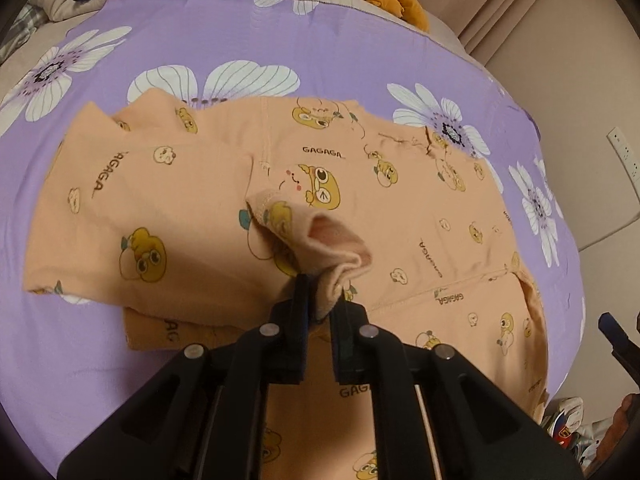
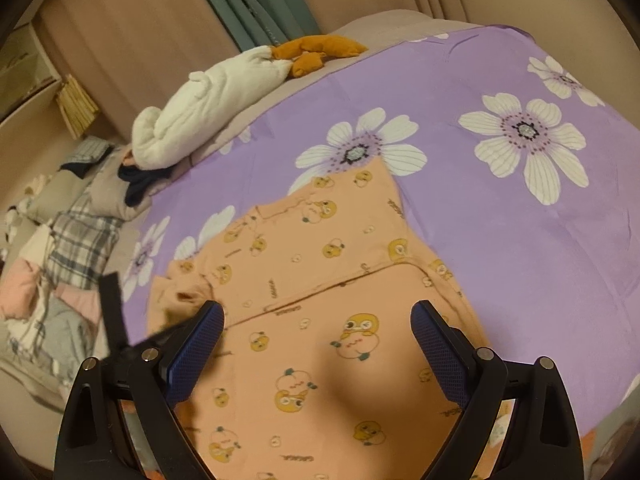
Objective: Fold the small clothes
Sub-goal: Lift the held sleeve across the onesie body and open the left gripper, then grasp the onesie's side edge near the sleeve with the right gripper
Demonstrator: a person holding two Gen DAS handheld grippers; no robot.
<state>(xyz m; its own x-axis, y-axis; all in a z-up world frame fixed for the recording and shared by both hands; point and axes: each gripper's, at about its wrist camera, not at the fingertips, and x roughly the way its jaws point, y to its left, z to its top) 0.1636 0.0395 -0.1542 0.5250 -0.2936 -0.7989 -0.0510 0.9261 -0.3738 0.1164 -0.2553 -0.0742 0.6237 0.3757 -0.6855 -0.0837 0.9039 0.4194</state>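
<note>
The left tongs (image 1: 320,300) sit nearly pressed together, pinching a cuff (image 1: 340,264) of the peach garment (image 1: 200,184) between the dark pads; the cloth bunches up out of the narrow gap and the sleeve end gapes open just past the tips, showing its paler inside. The right tongs (image 2: 318,344) stand spread wide, blue textured pads (image 2: 200,344) well apart, with nothing between them; they hang over the lower part of the same garment (image 2: 320,280) without pinching it.

The garment is a small peach piece printed with yellow cartoon ducklings and the word GAGAGA; it lies spread across the bed, one side already folded over onto the body so that a doubled edge shows on the left of the left-wrist view; a seam line runs across it near the right tongs.

Under it lies a purple bedspread (image 1: 240,40) with big white flowers; the garment covers part of two of those flowers. Further off, toward the far edge of the bed, a white padded bundle (image 2: 200,108) rests beside an orange plush thing (image 2: 316,52); a heap of plaid and pale clothes (image 2: 72,240) sits off the left side in the right-wrist view; beige curtains (image 2: 120,40) and a green one (image 2: 256,0) hang behind.
</note>
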